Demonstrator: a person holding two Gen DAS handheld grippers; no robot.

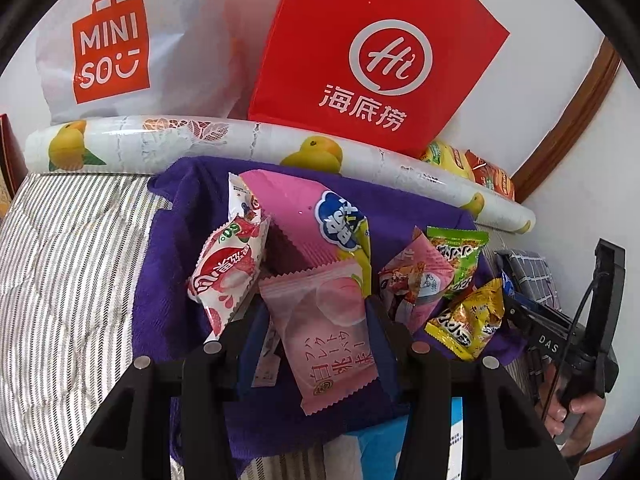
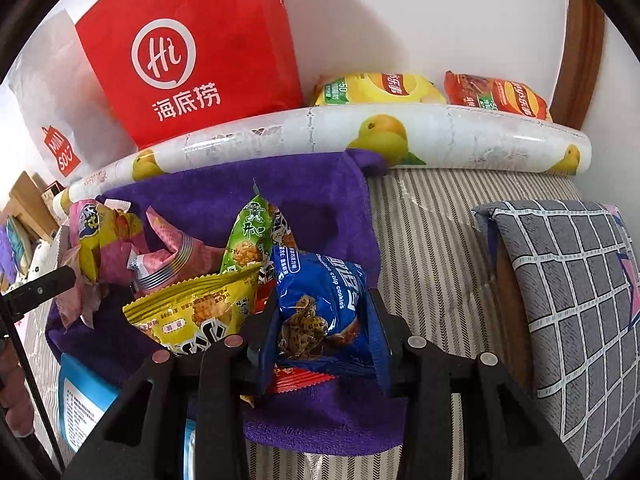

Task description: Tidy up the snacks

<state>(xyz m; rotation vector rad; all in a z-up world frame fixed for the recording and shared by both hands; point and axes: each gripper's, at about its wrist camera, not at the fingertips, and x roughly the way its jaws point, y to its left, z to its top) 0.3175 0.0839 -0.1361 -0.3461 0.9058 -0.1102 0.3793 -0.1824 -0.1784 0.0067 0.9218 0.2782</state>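
The right gripper (image 2: 320, 332) has its two fingers squeezed on a blue cookie pack (image 2: 320, 304), low in the middle of the right wrist view. The pack is puffy and light. It looks soft and crinkly, and the cookies inside could break, so I think a gentle hold on its sides, as now, is best. White words on it read "chocolate chip cookies".

The left gripper (image 1: 306, 332) has a pink peach pack (image 1: 334, 332) between its fingers, low in the middle of the left wrist view. The fingers look pressed on its two side edges, partly apart because the pack is wide. It is flat, thin and shiny, so it may slip; a hold near the middle seems safest. It has Japanese and Chinese writing.

Around the fingers, more snacks lie in a heap on a purple towel (image 1: 160, 320). There is a yellow pack (image 2: 192, 312), a green pack (image 2: 250, 236), a white and red strawberry pack (image 1: 228, 272) and a big pink pack (image 1: 296, 216). All look light and crackly.

Behind the towel lies a long roll with orange fruit pictures (image 1: 200, 136). At the top stand a red bag (image 1: 376, 56) with "Hi" and "海底捞", and a white bag (image 1: 120, 48) that says "MINISO". Two chip bags (image 2: 432, 90) sit at the upper right of the right wrist view.
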